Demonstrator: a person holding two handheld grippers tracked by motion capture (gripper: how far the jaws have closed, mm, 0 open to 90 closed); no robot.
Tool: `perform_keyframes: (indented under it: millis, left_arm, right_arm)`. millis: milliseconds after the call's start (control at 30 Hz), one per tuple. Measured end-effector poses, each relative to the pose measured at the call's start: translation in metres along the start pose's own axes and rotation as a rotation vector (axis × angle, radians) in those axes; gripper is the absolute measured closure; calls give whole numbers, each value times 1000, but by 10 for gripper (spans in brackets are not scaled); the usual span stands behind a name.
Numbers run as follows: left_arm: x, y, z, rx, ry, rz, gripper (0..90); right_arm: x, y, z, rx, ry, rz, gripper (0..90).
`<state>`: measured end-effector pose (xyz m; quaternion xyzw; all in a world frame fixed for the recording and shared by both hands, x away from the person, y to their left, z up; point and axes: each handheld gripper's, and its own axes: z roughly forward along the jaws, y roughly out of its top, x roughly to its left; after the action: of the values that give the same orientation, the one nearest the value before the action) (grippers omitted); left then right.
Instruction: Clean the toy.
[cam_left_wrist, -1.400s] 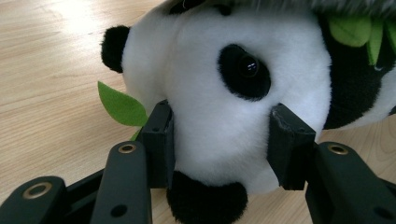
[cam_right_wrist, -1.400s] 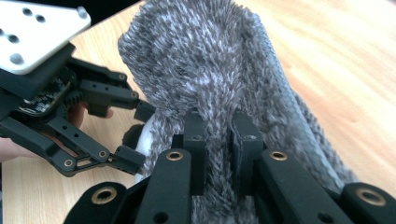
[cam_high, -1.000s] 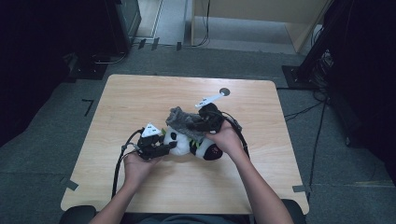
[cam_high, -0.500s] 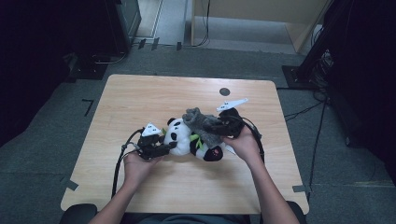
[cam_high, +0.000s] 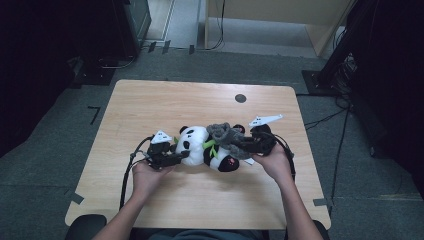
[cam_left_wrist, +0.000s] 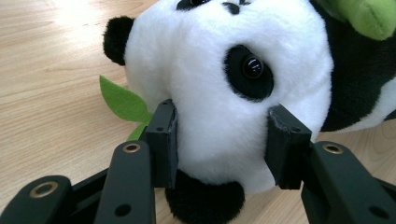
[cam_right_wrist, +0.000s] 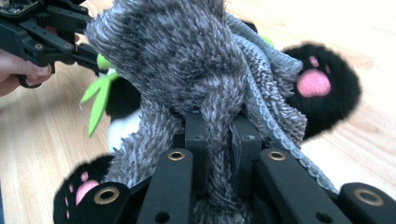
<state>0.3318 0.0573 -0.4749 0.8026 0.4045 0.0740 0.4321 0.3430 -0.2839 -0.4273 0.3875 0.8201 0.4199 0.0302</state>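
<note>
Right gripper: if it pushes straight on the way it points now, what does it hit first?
The right gripper is already shut on the grey knitted cloth. Straight ahead is more of that bunched cloth, and behind it, probably, the plush panda it lies on.

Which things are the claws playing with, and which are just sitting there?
In the game:
- toy panda, pinched at the head by the left claw
- grey fuzzy cloth, pinched by the right claw

Just there:
- table
- dark round spot on it
</note>
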Motion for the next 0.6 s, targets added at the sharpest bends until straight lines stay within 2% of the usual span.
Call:
perform_keyframes:
  millis: [167,267,400,600]
  left_arm:
    - [2,2,1,-1,-5,-9,527]
    - [3,3,2,-3,-12,-16,526]
    - [3,4,2,-5,3,11,526]
    - [4,5,2,-2,2,20,526]
  right_arm:
    - [-10,-11,-2,6,9,30,815]
    - [-16,-17,-3,24,-20,39,811]
    - [-22,-25,-2,35,-30,66,808]
    - [-27,-30,1,52,-30,78,808]
